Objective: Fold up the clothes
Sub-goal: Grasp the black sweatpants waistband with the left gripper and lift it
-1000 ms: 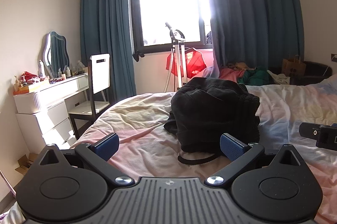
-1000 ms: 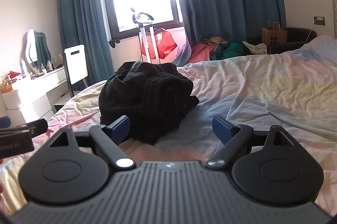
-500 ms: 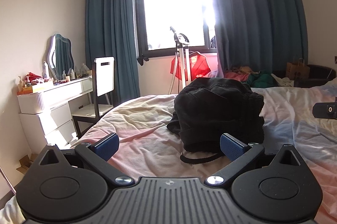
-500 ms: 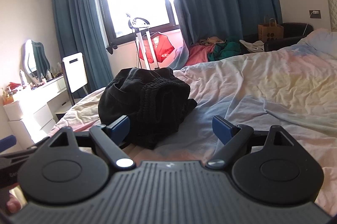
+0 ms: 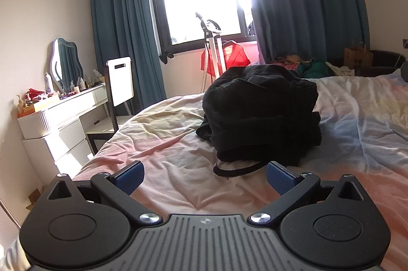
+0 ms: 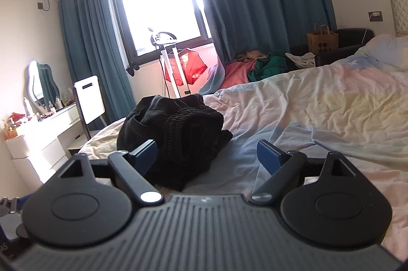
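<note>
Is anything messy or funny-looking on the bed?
Yes. The black garment sits in a lumpy heap on the bed instead of lying flat, and its drawstring trails out in a loop at the front. Both grippers, left and right, are open and empty.

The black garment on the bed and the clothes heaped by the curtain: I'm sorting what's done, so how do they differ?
The black garment sits as one compact, stacked bundle on the bed; the clothes pile beyond the bed is loose and sprawling. The black garment is a single dark colour; the clothes pile mixes pink, green and pale pieces. Both lie untouched, with the left gripper and right gripper open.
</note>
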Tool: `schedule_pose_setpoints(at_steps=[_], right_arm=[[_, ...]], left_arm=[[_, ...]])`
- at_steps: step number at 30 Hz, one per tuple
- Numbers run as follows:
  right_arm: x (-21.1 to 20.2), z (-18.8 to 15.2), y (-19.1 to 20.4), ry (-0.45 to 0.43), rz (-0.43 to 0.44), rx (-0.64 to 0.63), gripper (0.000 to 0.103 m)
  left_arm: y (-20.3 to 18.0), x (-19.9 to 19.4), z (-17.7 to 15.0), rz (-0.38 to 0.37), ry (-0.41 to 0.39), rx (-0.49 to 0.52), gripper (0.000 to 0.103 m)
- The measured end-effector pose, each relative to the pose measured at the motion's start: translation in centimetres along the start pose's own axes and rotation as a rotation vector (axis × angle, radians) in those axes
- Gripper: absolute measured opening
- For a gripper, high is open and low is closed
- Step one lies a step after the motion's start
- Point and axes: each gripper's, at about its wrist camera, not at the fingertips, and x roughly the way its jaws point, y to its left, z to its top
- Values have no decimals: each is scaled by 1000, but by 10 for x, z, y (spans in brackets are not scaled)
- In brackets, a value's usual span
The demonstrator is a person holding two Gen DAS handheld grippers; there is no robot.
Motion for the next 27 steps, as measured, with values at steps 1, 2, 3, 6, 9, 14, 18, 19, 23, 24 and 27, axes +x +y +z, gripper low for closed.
schedule_pose_setpoints(at_steps=[1,2,3,6,9,14,18,19,23,24,27], right_arm=[[0,1,-3,3,-6,10,87],[0,2,-5,3,-23,10,87],[-1,3,-5,-1,-46,-2,87],[-3,7,-12,-9,-96,-15,87],[-7,13,-26,-9,-117,32,87],[-7,21,-59,-15,-155,148,87],[0,21,-80,-10,-199,222,87],[3,19,-82,-4,-205,229,87],[16,12,-91,22,-233,256,87],[19,10,-93,28,-240,263,87],[30,5,-95,51,-252,272,87]], left_arm=[[-4,3,0,-9,7,13,103],[-8,8,1,-16,16,22,103],[-11,12,2,-23,26,32,103],[-20,34,9,-23,52,29,102],[-31,52,18,-33,44,38,102],[-72,81,36,-86,-5,134,102],[-109,107,50,-107,-70,191,102],[-118,115,53,-111,-79,197,102],[-144,148,64,-65,-107,181,100],[-147,157,67,-51,-103,167,100],[-150,183,75,17,-83,115,100]])
